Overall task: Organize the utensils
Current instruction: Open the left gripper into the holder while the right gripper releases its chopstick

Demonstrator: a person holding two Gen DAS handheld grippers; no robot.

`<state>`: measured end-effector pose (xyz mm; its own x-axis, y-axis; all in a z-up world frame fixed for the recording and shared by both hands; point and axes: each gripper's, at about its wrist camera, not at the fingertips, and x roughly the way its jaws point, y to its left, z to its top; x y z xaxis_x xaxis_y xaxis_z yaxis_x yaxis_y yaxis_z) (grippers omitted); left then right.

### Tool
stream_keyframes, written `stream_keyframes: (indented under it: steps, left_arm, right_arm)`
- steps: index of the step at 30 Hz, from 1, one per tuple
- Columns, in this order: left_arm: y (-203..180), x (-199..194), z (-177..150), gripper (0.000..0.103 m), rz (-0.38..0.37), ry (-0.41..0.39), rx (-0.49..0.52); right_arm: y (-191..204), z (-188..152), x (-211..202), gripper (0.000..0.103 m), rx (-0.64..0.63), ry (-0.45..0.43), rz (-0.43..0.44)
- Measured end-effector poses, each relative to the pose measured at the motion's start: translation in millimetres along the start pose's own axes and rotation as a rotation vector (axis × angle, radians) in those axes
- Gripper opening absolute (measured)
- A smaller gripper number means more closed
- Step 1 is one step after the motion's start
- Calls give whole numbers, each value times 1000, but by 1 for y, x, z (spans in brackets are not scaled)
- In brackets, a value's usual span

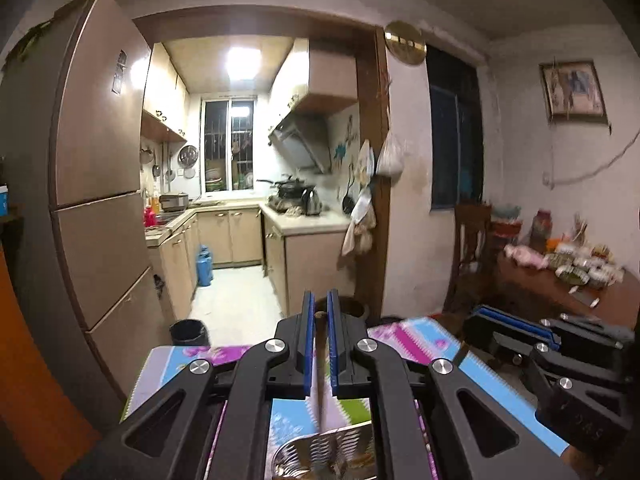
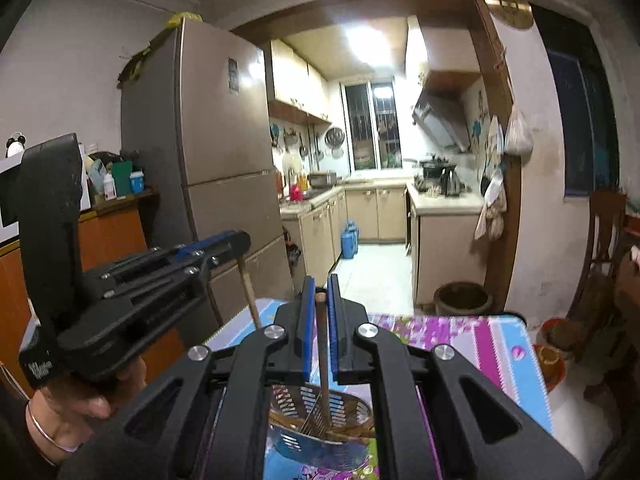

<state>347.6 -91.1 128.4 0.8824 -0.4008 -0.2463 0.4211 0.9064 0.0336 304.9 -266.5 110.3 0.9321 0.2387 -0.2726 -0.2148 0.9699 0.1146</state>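
A dim room opens through a wooden doorway onto a lit kitchen, with a tall fridge (image 2: 200, 140) at the left. In front lies a desk (image 2: 480, 340) under a flowered pink and blue cloth. On it stands a slotted metal holder (image 2: 320, 420) with wooden sticks inside. The right claw (image 2: 320, 300) pinches a wooden handle (image 2: 323, 360) that runs down into the holder. The left claw (image 1: 320, 316) is pressed on another wooden handle (image 1: 320, 360), also standing over the holder (image 1: 320, 452). In the right wrist view the left claw (image 2: 236, 242) appears at the left, its stick (image 2: 249, 292) slanting down toward the desk.
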Motion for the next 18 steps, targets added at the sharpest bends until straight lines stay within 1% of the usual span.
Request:
stream_keyframes:
  steps: [2,4,8,12,16,17,18]
  left_arm:
    - [0,9,-12,7,-12,30,2]
    - [-4,15,-24,7,-4,54,21]
    - [-4,25,-41,7,2,94,24]
    - [-1,28,-55,7,32,127,20]
    - [7,18,-53,8,55,121,3]
    - [10,13,-50,8,64,114,-3]
    - [12,5,-46,8,78,102,-13]
  right_arm:
    - [0,-9,10,5,8,24,-1]
    - [0,-17,17,5,15,43,-4]
    - [-1,-28,26,5,22,76,-5]
    - [1,-38,31,5,26,101,-8]
    - [2,-35,23,6,26,89,-22]
    - [2,-32,18,6,24,73,-31]
    - [4,-25,4,6,16,38,-42]
